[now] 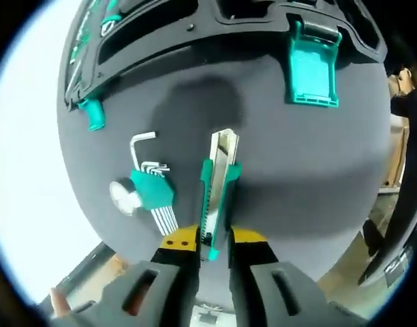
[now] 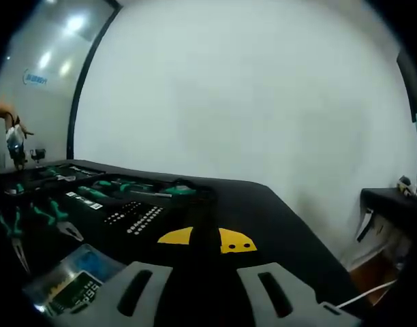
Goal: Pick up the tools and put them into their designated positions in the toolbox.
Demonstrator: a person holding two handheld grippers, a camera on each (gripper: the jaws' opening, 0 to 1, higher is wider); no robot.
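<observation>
On the dark grey table [image 1: 317,177], seen in the left gripper view, the left gripper [image 1: 213,248] is clenched on the tail end of a green utility knife [image 1: 217,194], whose metal blade tip points toward the open toolbox [image 1: 195,27] at the far edge. Just beside the knife lies a set of hex keys [image 1: 154,187] in a green holder, touching a small round silver object [image 1: 125,197]. Across in the right gripper view, the right gripper [image 2: 207,240] hangs above the table with its yellow-tipped jaws pressed together and grasping nothing; green-handled pliers [image 2: 58,218] rest in the toolbox tray to its left.
</observation>
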